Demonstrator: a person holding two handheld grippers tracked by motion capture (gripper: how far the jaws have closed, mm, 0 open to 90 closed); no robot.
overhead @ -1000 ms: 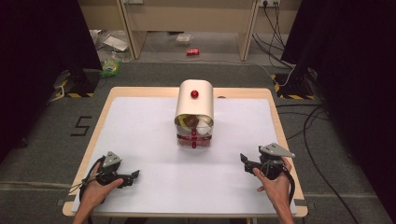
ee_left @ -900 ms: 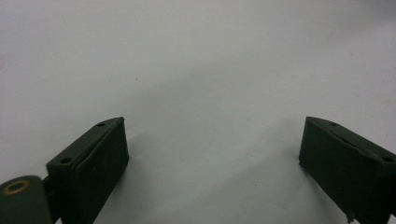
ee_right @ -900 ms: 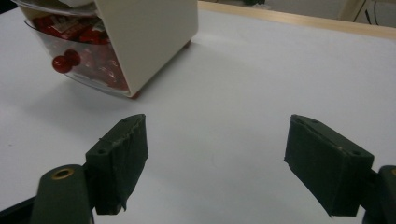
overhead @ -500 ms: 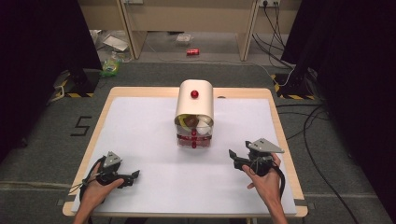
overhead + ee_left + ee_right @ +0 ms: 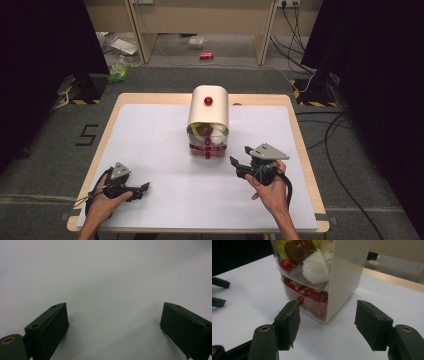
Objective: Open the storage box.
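Drawer box just beyond right tongs, jaws closing, empty

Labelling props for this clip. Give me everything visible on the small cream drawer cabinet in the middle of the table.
The drawer cabinet stands upright on the white table, near its middle toward the far edge. Its shell looks like smooth cream plastic with a rounded top bearing a red knob. The front holds stacked clear drawers, each with a small red knob: the upper one shows white, brown and yellow-green items, the lower ones red pieces. All drawers look closed. Nothing touches it; the right tool points at its lower front corner, apart from it.
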